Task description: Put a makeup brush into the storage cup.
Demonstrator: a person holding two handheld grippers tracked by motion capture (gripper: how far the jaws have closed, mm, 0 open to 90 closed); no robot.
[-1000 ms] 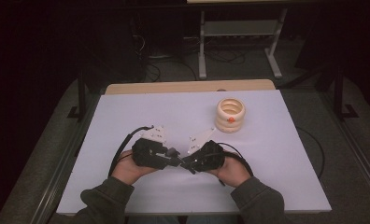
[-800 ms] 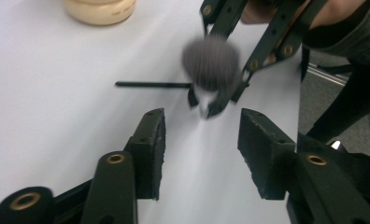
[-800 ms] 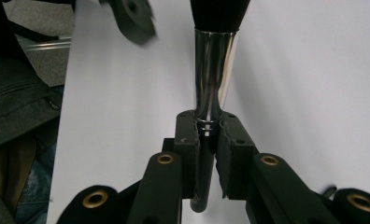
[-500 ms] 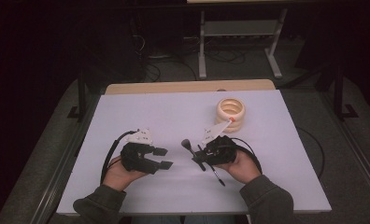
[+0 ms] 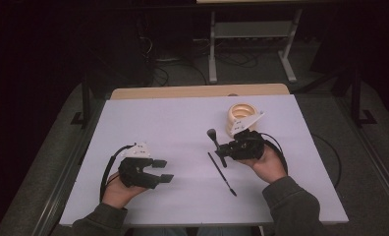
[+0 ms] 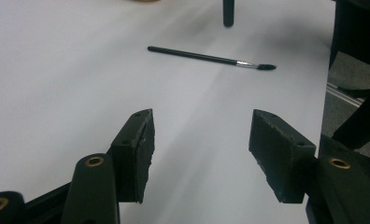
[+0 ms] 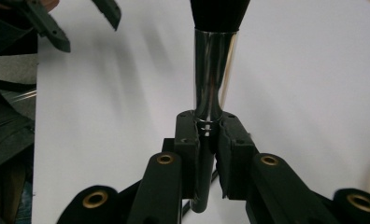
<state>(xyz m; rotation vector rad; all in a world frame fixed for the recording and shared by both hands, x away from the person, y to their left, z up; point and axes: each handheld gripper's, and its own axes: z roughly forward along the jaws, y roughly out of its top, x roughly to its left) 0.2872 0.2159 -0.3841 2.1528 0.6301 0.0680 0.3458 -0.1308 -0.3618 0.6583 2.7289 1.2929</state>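
Grippers have parted since a second ago: right gripper (image 5: pixel 221 149) fingers clamp big brush (image 5: pixel 214 140) mid-tabletop, left gripper (image 5: pixel 163 170) fingers wide, thin brush (image 5: pixel 221 174) lying between; likely sorting into far cup (image 5: pixel 241 117).

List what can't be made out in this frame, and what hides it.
- Inside of the ring-shaped holder, high view: partly covered by the right gripper's grey plate.
- Head of the large brush, right gripper view: cut off by the top edge.
- Thin brush's bristles, left gripper view: small and blurred.
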